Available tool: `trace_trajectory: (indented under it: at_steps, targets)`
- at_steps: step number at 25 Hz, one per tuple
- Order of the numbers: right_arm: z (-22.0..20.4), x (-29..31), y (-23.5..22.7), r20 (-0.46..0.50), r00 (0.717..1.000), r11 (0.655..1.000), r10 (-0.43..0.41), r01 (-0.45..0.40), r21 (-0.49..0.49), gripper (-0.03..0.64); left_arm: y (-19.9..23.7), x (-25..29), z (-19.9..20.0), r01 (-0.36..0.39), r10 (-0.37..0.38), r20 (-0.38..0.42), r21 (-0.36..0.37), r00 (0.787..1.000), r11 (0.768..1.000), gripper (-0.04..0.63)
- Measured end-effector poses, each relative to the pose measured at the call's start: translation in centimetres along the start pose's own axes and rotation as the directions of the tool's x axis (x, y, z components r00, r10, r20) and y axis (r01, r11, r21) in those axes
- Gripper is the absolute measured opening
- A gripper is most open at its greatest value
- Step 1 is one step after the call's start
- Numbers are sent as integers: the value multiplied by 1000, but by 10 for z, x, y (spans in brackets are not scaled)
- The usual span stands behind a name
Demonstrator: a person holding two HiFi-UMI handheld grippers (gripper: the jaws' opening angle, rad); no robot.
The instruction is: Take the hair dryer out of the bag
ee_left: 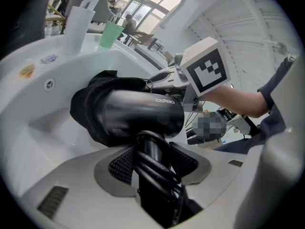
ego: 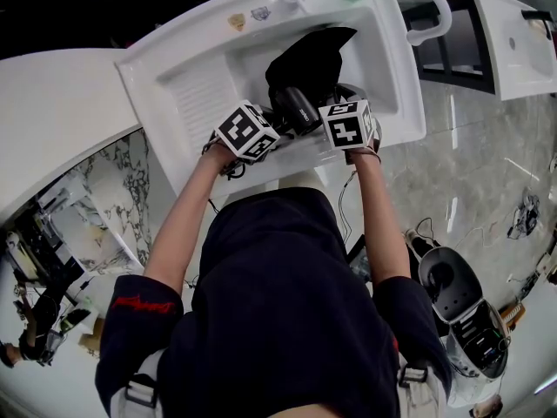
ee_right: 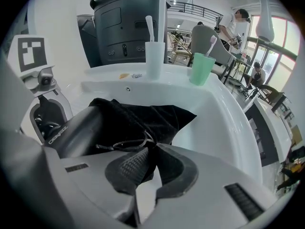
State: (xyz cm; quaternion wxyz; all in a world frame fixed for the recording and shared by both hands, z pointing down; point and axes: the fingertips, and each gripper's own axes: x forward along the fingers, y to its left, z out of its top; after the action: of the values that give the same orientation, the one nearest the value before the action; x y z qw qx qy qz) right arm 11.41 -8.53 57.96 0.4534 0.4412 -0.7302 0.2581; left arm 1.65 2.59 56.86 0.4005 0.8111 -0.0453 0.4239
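Dryer [ee_left: 138, 113] one, in left tongs [ee_left: 152, 162]; bag [ee_right: 147, 113] one, in right tongs [ee_right: 150, 170].

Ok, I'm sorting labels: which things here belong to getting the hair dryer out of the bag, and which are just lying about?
In the job: hair dryer, its handle gripped by the left tool; black bag, pinched by the right tool.
Lying about: green cup; white cup, both on the sink rim.

White washbasin [ego: 187, 90] with a ribbed slope at the left, black cloth bag [ego: 305, 55] laid in the bowl, translucent cup [ee_right: 154, 61] and green cup [ee_right: 201, 69] stood on the back rim, two small stickers [ego: 237, 22] stuck beside them
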Motion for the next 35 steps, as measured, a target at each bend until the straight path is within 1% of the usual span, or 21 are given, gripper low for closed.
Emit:
trace_trajectory:
  at_steps: [5,11,14,18,22,26,32,35]
  targets:
    - [1,-6,7,29,999,998,44,-45,53,54,-2,-8,-4,-21,21,16,4,1000,1000,224]
    - [5,-14,14,72,996,995,58,-63,74,58,1,-15,-9,-63,62,34,6,997,998,224]
    - [10,-18,21,89,992,994,85,-90,61,101,3,-21,-10,-85,85,57,-3,995,996,224]
    - [17,-25,26,111,989,993,95,-102,52,120,7,-29,-10,-114,115,83,-23,990,993,224]
    - [27,-32,29,138,985,993,103,-110,42,124,15,-40,-13,-152,158,106,-61,982,986,224]
    - [44,-36,35,175,976,990,130,-137,32,123,25,-51,-18,-189,202,129,-106,971,976,224]
    - [63,-32,52,174,970,986,169,-167,-28,123,40,-69,-31,-240,275,167,-204,947,949,224]
    - [72,-29,62,172,967,982,190,-183,-57,123,49,-78,-40,-262,313,185,-257,931,930,224]
